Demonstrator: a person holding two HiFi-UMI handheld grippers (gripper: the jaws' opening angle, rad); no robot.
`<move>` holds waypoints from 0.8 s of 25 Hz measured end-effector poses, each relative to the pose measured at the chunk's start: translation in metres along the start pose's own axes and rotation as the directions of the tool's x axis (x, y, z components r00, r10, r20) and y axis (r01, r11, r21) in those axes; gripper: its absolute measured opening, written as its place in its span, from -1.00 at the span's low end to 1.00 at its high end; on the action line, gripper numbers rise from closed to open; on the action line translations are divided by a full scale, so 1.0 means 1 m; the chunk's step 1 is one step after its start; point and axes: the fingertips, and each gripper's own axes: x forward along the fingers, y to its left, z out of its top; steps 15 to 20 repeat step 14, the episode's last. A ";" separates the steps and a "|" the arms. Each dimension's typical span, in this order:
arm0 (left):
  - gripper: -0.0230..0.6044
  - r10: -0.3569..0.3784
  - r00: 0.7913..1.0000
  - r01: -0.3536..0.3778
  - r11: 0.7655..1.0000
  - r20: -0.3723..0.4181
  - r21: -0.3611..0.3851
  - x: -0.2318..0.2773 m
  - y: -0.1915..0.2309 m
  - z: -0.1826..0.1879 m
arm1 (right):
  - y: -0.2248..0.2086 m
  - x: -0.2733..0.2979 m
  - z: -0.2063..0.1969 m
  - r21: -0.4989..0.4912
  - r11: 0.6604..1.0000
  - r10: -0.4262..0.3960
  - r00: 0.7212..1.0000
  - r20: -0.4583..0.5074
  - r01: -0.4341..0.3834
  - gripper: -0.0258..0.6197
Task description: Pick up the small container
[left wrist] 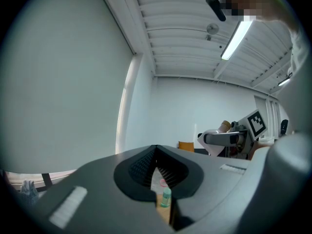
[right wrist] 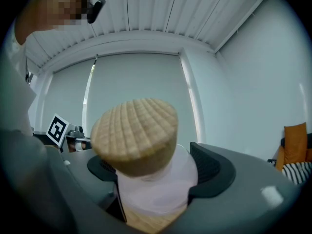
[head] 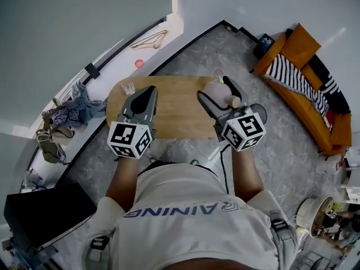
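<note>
**Between the right jaws: small container, gripped**

Right gripper [right wrist: 155, 165]: jaws stand wide and grasp the small container [right wrist: 161, 186], with a ribbed pad against each side of its pale, translucent body. Cork stopper [right wrist: 134, 133] sits on top and leans back toward the gripper body. Wood grain shows just under the container. Cannot tell whether its base touches the wood or hangs clear.

Left gripper [left wrist: 156, 149]: jaws clenched, tips meeting, grasping nothing. Through the slit below the tips a small green bottle [left wrist: 166, 198] shows, standing on the wood further off.

From the head view, both grippers are over an oval wooden worktop [head: 174, 114] and point toward 12 o'clock, left gripper at the 9 o'clock side, right gripper at the 3 o'clock side. The held container is at about 2 o'clock on the worktop, near its far right edge. A clear drinking glass [head: 128, 88] stands at 10 o'clock, close to the rim and just beyond the left jaw tips.

Off the worktop:
- Orange sofa [head: 298, 49] at 2 o'clock, with a striped cloth [head: 292, 75] draped on it.
- Clothes hanger [head: 151, 40] on the floor at 11 o'clock.
- Heap of clothes [head: 73, 108] at 9 o'clock.
</note>
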 end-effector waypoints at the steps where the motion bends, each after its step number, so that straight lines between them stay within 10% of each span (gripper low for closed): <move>1: -0.93 0.001 1.000 -0.001 1.000 0.000 0.001 -0.001 0.000 0.000 | 0.001 0.000 0.000 -0.001 1.000 0.003 1.000 0.002 -0.003 0.39; 20: -0.93 0.003 1.000 -0.003 1.000 -0.011 -0.005 -0.008 -0.004 -0.003 | 0.004 -0.004 -0.001 0.003 1.000 0.008 1.000 0.001 -0.008 0.39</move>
